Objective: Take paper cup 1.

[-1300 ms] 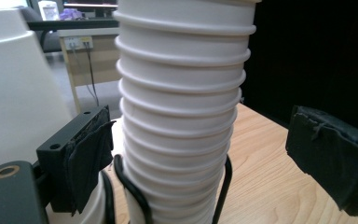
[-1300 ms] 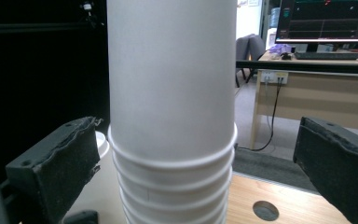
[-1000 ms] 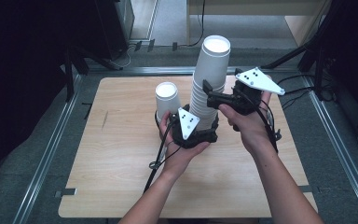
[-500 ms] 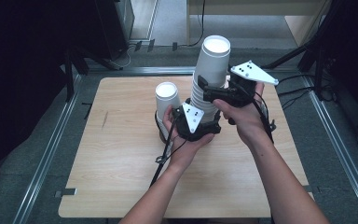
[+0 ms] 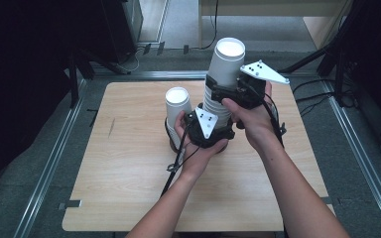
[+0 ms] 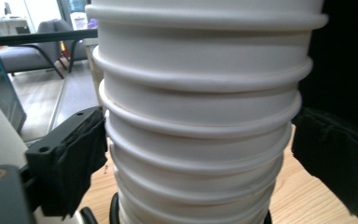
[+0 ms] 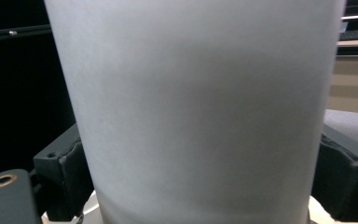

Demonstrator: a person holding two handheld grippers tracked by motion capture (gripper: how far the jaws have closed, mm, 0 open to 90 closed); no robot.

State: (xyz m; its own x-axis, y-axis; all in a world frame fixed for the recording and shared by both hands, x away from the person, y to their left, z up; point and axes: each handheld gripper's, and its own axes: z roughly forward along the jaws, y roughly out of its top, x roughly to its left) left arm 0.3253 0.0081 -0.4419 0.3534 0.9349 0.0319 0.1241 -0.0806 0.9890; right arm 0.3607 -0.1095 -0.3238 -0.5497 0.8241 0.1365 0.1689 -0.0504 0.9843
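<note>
Looking down from the high view: tall stack (image 5: 222,84) of upturned white cups near the middle of the table (image 5: 129,188), a short stack (image 5: 177,111) just beside it on the left. Left gripper (image 5: 213,130) low at the tall stack's base, right gripper (image 5: 228,94) higher, around the top cup (image 5: 229,57).

Moving to the left gripper view: ribbed rims of the stack (image 6: 200,140) between the jaws, which have just been closing a little; left pad (image 6: 81,158) touching a rim, right pad (image 6: 335,163) at the edge, contact hard to judge. Bracing the lower cups looks like its job.

Turning to the right gripper view: smooth cup wall (image 7: 200,112) between jaws that have just been closing, both pads hard against it, so gripped.

Best done, probably, by holding the base firm, squeezing the top cup lightly to avoid crushing, and pulling straight up along the stack's axis with a slight twist.
</note>
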